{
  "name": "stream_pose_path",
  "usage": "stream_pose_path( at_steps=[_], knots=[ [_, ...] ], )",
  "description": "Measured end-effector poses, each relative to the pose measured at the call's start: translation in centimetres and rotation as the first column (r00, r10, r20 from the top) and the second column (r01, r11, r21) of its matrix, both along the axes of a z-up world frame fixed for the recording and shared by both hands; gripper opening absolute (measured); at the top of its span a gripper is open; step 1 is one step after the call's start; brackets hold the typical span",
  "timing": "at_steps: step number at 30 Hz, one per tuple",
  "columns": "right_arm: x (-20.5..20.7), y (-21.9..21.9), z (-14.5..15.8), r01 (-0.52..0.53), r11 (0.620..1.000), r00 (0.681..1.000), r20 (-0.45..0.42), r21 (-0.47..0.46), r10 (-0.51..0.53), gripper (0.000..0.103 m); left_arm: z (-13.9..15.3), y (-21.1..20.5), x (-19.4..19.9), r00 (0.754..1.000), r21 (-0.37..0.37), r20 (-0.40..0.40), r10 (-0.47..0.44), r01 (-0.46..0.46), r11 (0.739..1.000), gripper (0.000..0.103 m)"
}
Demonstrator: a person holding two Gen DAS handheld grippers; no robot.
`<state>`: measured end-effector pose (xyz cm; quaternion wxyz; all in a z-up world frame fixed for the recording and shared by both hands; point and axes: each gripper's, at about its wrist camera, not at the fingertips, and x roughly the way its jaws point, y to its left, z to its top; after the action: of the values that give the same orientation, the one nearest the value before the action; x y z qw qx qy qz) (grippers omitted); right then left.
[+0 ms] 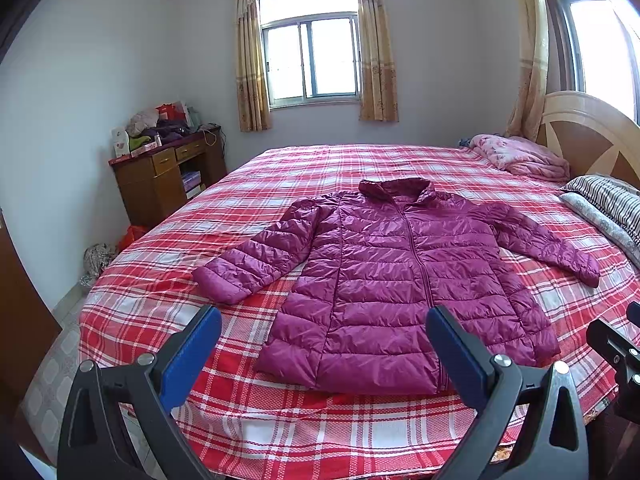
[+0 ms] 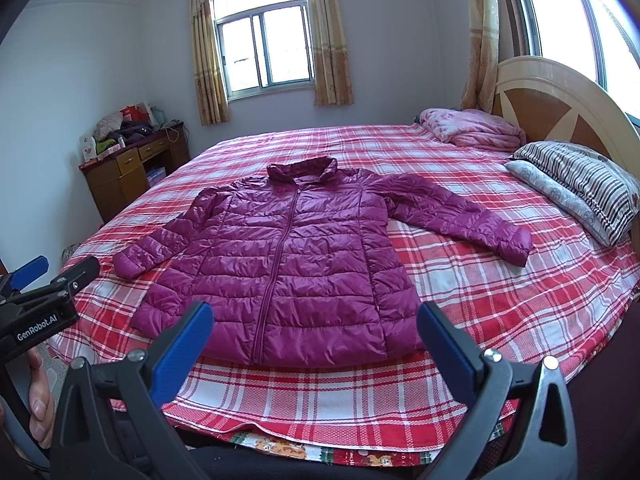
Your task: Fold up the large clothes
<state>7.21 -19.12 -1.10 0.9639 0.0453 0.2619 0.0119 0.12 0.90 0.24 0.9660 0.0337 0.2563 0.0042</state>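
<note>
Red plaid bedsheet [image 1: 160,300] covers the bed, and a magenta puffer jacket [image 1: 392,272] lies flat on it, zipped, sleeves spread, just ahead of both jaws. Left gripper [image 1: 324,344] and right gripper [image 2: 316,340] hover with jaws apart, holding nothing.

One jacket [image 2: 288,252], two pillows [image 2: 576,188], two windows [image 2: 264,52].

Daylit white-walled bedroom: curtained window [image 1: 310,60], cluttered wooden desk [image 1: 168,176], plaid-sheeted bed [image 1: 360,160] with wooden headboard [image 1: 592,136].
</note>
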Motion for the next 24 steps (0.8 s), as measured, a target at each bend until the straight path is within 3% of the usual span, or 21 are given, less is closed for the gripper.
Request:
stream_pose_path(
  at_steps=[24],
  knots=[
    [0.09,0.16,-0.48,-0.003,1.0,1.0,-0.012,0.004,0.003,0.103,0.12,0.52,0.19,1.0,-0.009,0.011,0.018,-0.018,1.0,0.102]
  ],
)
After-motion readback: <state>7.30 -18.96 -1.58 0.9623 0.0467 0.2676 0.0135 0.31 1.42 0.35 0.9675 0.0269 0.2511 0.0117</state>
